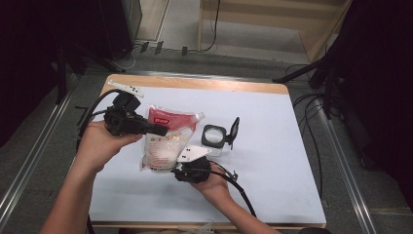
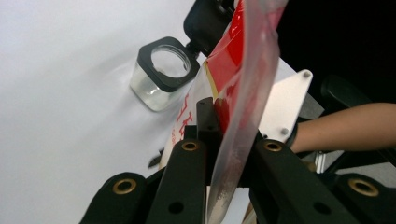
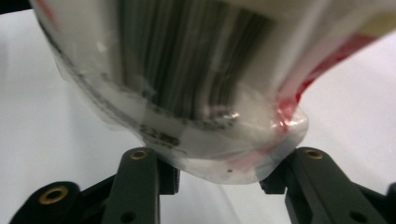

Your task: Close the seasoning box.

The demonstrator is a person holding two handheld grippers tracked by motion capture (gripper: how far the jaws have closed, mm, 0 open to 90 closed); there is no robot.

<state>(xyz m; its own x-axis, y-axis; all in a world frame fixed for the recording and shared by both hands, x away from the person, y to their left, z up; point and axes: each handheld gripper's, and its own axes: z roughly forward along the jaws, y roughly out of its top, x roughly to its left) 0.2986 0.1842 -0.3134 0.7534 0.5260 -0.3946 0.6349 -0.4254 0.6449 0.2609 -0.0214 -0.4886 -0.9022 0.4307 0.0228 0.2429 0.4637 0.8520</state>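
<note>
A clear pouch with a red printed top [image 1: 168, 139] holds white grains and is lifted off the white table, tilted. My left gripper [image 1: 158, 130] is shut on its upper edge; in the left gripper view the thin film [image 2: 247, 70] runs pinched between the jaws [image 2: 229, 140]. My right gripper [image 1: 178, 165] comes from below at the pouch's bottom corner; the barcode end [image 3: 187, 70] bulges between its jaws [image 3: 219, 163] and touches both. A square clear jar [image 1: 214, 136] with a black rim and a flipped-open lid [image 1: 234, 129] stands just right of the pouch [image 2: 161, 74].
White sheet covers the table [image 1: 282, 165], with a wooden edge at the back. A small white strip [image 1: 125, 87] lies at the back left corner. Cables trail from both grippers toward the near edge. Dark stands and cables flank the table on the floor.
</note>
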